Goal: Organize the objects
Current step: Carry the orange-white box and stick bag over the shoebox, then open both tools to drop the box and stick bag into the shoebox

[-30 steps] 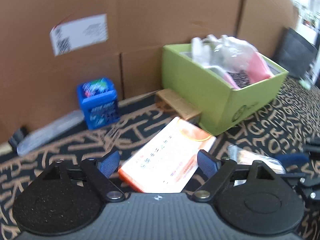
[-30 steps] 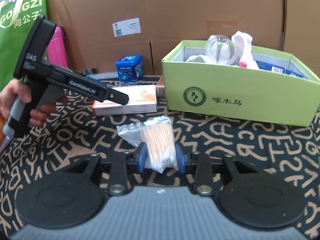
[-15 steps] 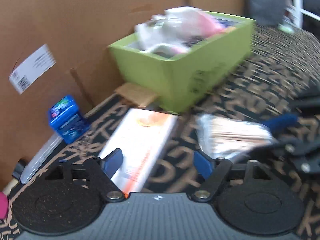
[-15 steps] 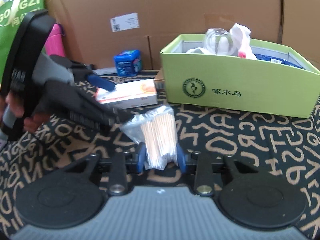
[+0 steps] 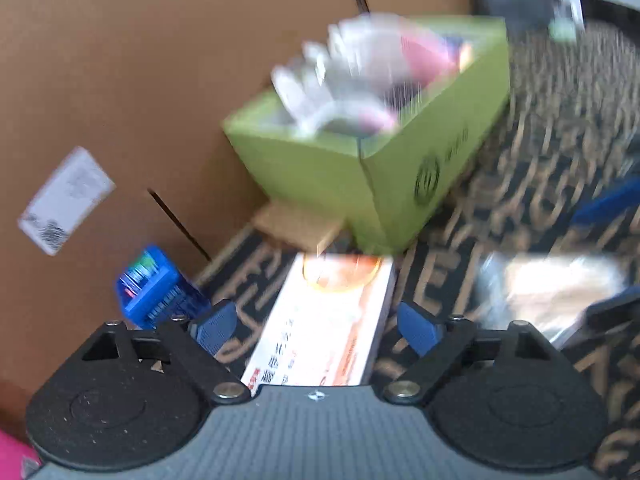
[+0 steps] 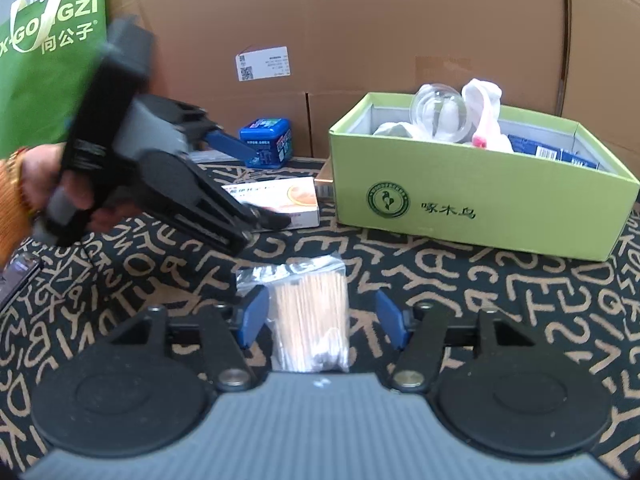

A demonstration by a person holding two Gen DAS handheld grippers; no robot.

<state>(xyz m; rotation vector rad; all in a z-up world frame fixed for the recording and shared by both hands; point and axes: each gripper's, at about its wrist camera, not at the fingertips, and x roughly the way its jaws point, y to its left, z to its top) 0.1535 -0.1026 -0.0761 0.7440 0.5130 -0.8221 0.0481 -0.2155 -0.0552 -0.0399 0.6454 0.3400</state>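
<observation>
A white and orange flat box [image 5: 324,332] lies on the patterned cloth between the open jaws of my left gripper [image 5: 318,326]; it also shows in the right wrist view [image 6: 296,200] with the left gripper [image 6: 256,184] around its near end. A clear bag of wooden sticks [image 6: 308,316] lies on the cloth between the open jaws of my right gripper [image 6: 322,316], not gripped; it also shows in the left wrist view [image 5: 560,292]. A green open box [image 6: 480,204] holding white, pink and clear items stands at the right.
A small blue box [image 6: 266,146] stands by the cardboard wall [image 6: 360,40] behind. A tan block [image 5: 298,224] lies by the green box's corner [image 5: 360,184]. A green bag [image 6: 44,64] stands at far left. The cloth [image 6: 520,300] is black with tan letters.
My right gripper has opened and let go of the bag of sticks, which now lies on the cloth. My left gripper has swung and closed in over the white and orange box.
</observation>
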